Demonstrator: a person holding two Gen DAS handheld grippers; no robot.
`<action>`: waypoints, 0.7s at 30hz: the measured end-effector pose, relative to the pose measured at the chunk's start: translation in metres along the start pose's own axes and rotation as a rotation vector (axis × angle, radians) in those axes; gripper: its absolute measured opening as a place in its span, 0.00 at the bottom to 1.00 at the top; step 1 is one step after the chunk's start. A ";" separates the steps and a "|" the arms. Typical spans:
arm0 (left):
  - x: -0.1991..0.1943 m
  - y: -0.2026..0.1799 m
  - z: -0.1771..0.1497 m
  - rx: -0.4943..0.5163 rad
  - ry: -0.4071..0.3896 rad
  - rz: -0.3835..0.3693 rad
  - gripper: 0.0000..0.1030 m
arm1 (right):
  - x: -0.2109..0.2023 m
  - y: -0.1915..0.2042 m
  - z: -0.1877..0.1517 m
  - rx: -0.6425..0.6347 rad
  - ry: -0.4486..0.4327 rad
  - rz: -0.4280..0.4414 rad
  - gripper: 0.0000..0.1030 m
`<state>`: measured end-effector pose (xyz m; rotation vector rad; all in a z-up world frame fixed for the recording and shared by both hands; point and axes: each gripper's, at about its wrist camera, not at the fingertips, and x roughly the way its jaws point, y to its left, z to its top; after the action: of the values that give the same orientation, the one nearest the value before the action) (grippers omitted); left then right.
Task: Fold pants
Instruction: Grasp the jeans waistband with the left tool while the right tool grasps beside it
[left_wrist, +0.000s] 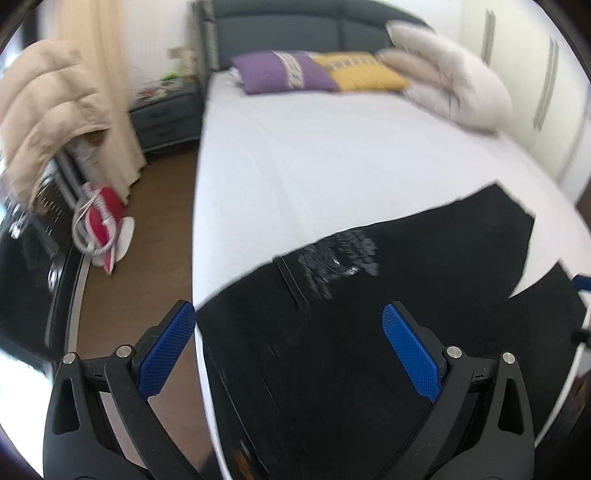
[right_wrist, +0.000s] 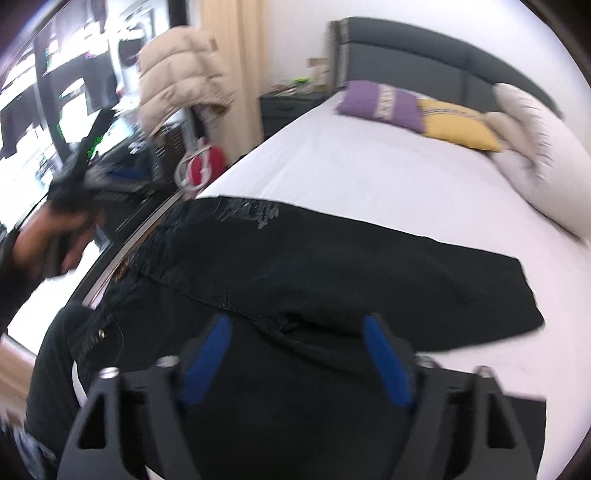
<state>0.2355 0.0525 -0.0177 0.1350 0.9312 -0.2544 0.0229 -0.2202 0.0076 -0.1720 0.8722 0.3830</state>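
Black pants (left_wrist: 369, 321) with a grey print near the waist lie spread across the near end of a bed with a white sheet (left_wrist: 332, 158). The two legs point to the right and split apart. My left gripper (left_wrist: 288, 325) is open and empty above the waist end at the bed's left edge. In the right wrist view the pants (right_wrist: 332, 280) fill the foreground. My right gripper (right_wrist: 297, 350) is open and empty above the crotch seam. The left gripper (right_wrist: 85, 184), blurred, shows at the far left there, in a hand.
A purple pillow (left_wrist: 284, 72), a yellow pillow (left_wrist: 365, 72) and a bunched pale duvet (left_wrist: 450, 81) lie at the bed's head. A grey nightstand (left_wrist: 166, 118), a beige puffer jacket (left_wrist: 48, 122) and a red iron (left_wrist: 105, 221) on brown floor are left of the bed.
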 end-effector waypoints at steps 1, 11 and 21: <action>0.019 0.004 0.009 0.029 0.037 -0.035 1.00 | 0.006 -0.007 0.003 -0.013 0.015 0.010 0.66; 0.143 0.039 0.043 0.131 0.294 -0.250 0.93 | 0.059 -0.042 0.019 -0.082 0.073 0.113 0.62; 0.171 0.064 0.053 0.106 0.358 -0.296 0.30 | 0.088 -0.042 0.035 -0.134 0.118 0.144 0.54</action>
<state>0.3916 0.0754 -0.1240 0.1430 1.2950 -0.5670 0.1153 -0.2257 -0.0385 -0.2583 0.9791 0.5713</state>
